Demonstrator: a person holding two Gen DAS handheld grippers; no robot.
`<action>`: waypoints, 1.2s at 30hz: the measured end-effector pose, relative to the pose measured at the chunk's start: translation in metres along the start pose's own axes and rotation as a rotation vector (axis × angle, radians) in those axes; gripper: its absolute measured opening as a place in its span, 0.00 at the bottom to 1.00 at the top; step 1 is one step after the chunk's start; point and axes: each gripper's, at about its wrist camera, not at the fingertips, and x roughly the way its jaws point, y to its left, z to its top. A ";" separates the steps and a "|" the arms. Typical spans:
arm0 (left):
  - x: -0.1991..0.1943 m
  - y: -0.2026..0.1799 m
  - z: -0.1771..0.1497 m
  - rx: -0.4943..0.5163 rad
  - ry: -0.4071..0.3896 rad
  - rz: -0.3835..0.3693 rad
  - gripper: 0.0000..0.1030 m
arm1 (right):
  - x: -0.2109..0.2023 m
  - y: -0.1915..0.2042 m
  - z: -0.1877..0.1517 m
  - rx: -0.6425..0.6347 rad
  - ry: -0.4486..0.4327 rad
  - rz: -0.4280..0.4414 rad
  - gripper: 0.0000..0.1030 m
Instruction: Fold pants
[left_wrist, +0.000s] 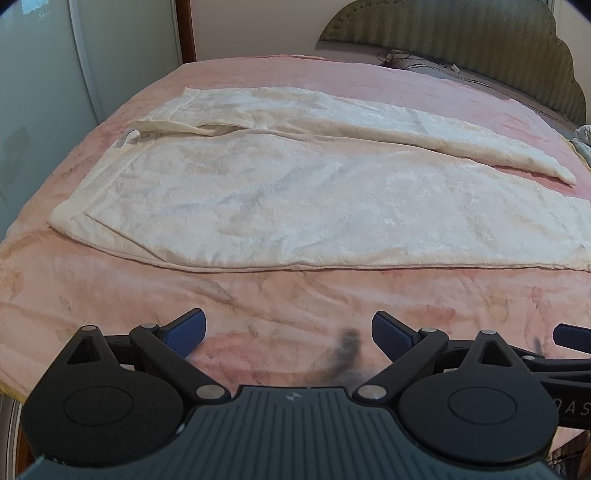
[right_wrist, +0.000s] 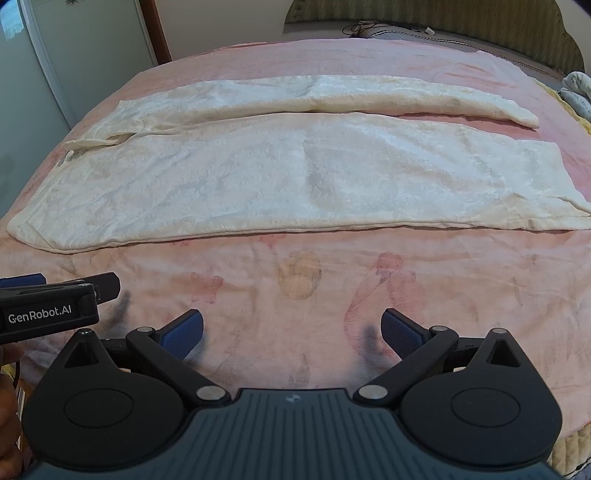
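pink bedding (left_wrist: 295, 295) with a faint floral print covers the bed and serves as your work surface; a padded headboard (left_wrist: 480, 44) stands at the far right end and a pale wardrobe door (left_wrist: 37, 92) at the left.

the pants (left_wrist: 295, 192), cream and crinkled, lie flat and unfolded across the middle of the bedding. relative to the pants, the waistband (left_wrist: 74, 206) is at the left end and the two legs run right toward the headboard. the near leg (right_wrist: 406, 173) is broad and flat; the far leg (right_wrist: 369, 96) lies just beside it, parted from it by a narrow gap toward the hems. a small tag or drawstring (left_wrist: 127, 138) shows at the far end of the waistband; the view is too distorted to say which.

your left gripper (left_wrist: 288, 332) hovers over bare bedding on the near side of the pants, jaws spread wide, gripping nothing. your right gripper (right_wrist: 291, 328) does the same beside it, jaws equally spread and empty, not touching the pants.

handling judgement: the fabric looks light, thin and limp. expect it to sag, drag and wrinkle when lifted, with no stiffness to hold a crease. take hold at edges, not mid-panel: pinch the near end of the waistband with the left gripper and the near leg hem (right_wrist: 569, 206) with the right, then carry the near leg over the far leg.
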 end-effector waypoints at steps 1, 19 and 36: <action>0.000 0.000 0.000 0.000 0.001 0.000 0.95 | 0.000 0.000 0.000 -0.001 0.000 0.000 1.00; 0.003 -0.002 -0.001 0.006 0.008 0.003 0.95 | 0.001 0.000 -0.001 0.001 -0.001 -0.001 1.00; 0.004 -0.001 -0.002 0.005 0.018 0.002 0.95 | 0.001 0.000 -0.001 0.005 0.002 0.002 1.00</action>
